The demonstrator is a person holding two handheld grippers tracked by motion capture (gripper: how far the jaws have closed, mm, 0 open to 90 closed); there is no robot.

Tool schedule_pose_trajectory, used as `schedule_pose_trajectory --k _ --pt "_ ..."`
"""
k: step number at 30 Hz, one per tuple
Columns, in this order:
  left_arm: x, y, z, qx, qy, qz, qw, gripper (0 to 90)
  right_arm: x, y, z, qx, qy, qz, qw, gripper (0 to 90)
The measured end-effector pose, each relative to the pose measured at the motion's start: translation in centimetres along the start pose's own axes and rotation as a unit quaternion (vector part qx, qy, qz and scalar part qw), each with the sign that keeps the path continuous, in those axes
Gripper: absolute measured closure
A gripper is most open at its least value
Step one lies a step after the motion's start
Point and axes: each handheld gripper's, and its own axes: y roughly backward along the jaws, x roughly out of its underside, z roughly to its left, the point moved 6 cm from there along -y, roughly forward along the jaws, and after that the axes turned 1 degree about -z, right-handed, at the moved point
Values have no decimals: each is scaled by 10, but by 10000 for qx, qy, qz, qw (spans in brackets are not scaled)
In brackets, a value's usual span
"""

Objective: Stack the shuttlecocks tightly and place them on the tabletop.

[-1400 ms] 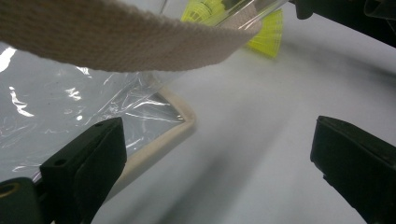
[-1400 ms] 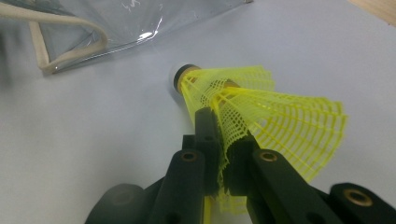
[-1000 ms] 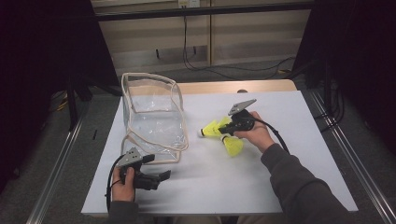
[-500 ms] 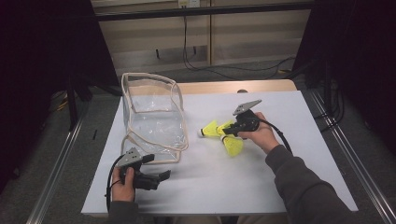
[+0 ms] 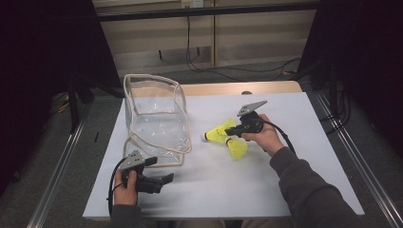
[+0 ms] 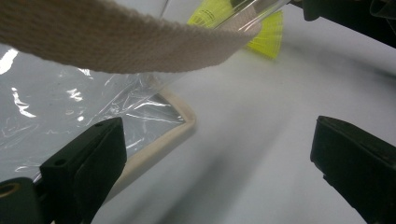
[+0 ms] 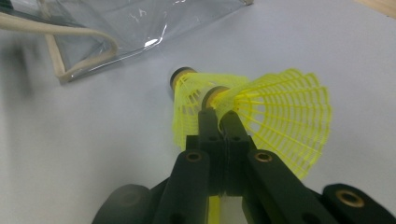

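1. Yellow shuttlecock (image 7: 280, 116) lies on the white bench (image 5: 285, 190) just beside a second shuttlecock (image 7: 191, 100), right of the clear bag (image 5: 154, 118).
2. Right gripper (image 7: 218, 114): its fingers have just been closing and now pinch the shuttlecock's skirt edge.
3. Left gripper (image 5: 161, 179) rests by the bag's corner, fingers spread and holding nothing.

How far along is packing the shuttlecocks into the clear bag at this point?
Nothing is packed: the clear bag stands with no shuttlecock inside. In hand: the right gripper has shut, seemingly pinching the skirt of one yellow shuttlecock; a second shuttlecock lies beside it. The left gripper rests open near the bag's base. Left: bagging both.
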Motion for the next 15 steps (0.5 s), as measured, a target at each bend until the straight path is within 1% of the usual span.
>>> schedule_pose_trajectory --k 2,8,15 --pt "0 0 0 5 -1 0 10000 37 0 -2 0 2 50 14 10000 896" --pt "0 0 0 5 6 -3 10000 36 0 -9 2 -31 23 2 10000 896" --pt "0 0 0 3 6 -2 10000 36 0 -11 1 -54 -10 -54 10000 895"
